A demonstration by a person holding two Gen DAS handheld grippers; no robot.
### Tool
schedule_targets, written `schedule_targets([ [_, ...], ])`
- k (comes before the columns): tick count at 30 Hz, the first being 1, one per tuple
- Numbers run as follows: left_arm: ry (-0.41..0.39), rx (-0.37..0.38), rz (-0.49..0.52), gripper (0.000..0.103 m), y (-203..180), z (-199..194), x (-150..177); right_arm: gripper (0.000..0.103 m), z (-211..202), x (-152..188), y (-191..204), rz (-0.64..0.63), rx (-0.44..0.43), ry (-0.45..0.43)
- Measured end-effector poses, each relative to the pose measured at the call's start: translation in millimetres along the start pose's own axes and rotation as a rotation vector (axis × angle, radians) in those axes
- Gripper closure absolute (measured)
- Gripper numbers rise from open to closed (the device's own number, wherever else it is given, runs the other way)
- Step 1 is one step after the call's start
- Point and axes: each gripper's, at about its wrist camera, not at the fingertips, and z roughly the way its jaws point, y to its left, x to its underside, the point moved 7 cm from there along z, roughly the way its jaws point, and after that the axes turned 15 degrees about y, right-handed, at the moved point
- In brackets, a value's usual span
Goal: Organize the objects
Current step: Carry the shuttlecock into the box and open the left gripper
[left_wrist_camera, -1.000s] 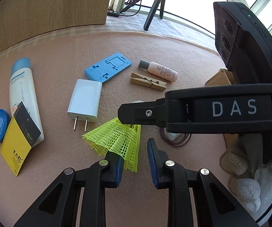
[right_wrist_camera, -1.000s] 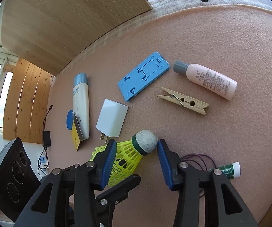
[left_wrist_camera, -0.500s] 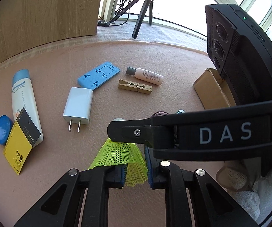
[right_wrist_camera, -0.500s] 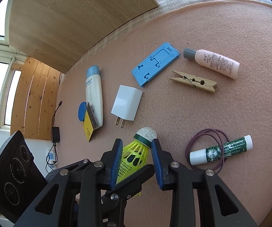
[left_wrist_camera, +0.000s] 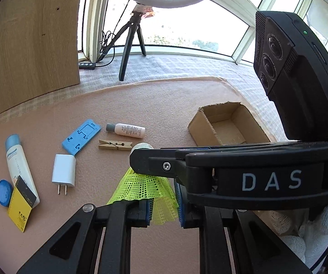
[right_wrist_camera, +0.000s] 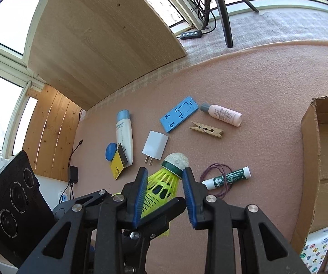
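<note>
A yellow-green mesh shuttlecock with a white cork tip hangs above the pink mat, held by both grippers at once. My left gripper is shut on the wide end of its skirt. My right gripper is shut on it just behind the cork. In the left wrist view that gripper reaches in from the right as a black bar across the skirt. An open cardboard box stands to the right, its near wall at the right edge.
On the mat lie a blue phone stand, pink bottle, clothespin, white charger, white tube, blue lid and yellow card. A green lip balm rests on a purple hair tie. A tripod stands behind.
Both grippers closed on the shuttlecock and lifted it off the mat. The objects on the mat look smaller and farther, and the cardboard box has come into view.
</note>
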Motion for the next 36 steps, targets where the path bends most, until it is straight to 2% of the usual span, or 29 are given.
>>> schedule_targets([
  [8,0.002,0.062,0.129,0.086,-88,22,-32,0.074,-69,16,-55,0.071,0.081,-0.113],
  [16,0.034,0.104,0.235,0.086,-170,52,-49,0.074,-117,39,-116,0.169,0.119,-0.176],
  [21,0.051,0.113,0.275,0.086,-203,66,-53,0.074,-134,50,-142,0.211,0.130,-0.200],
  [25,0.062,0.105,0.288,0.085,-213,72,-54,0.074,-143,56,-152,0.218,0.143,-0.214],
  [26,0.065,0.098,0.292,0.081,-215,74,-55,0.073,-144,57,-153,0.217,0.150,-0.218],
  [27,0.072,0.088,0.294,0.063,-214,75,-54,0.064,-146,58,-155,0.217,0.156,-0.222],
  [28,0.078,0.080,0.292,0.048,-214,76,-53,0.049,-148,58,-156,0.220,0.163,-0.230],
  [29,0.071,0.070,0.289,0.025,-212,74,-51,0.041,-151,58,-158,0.225,0.172,-0.244],
  [30,0.053,0.055,0.284,0.022,-210,72,-51,0.031,-154,59,-160,0.232,0.185,-0.264],
  [31,0.053,0.048,0.287,0.022,-208,71,-50,0.028,-157,59,-162,0.237,0.197,-0.284],
  [36,0.043,0.023,0.270,0.022,-195,62,-45,0.028,-160,59,-163,0.238,0.225,-0.293],
])
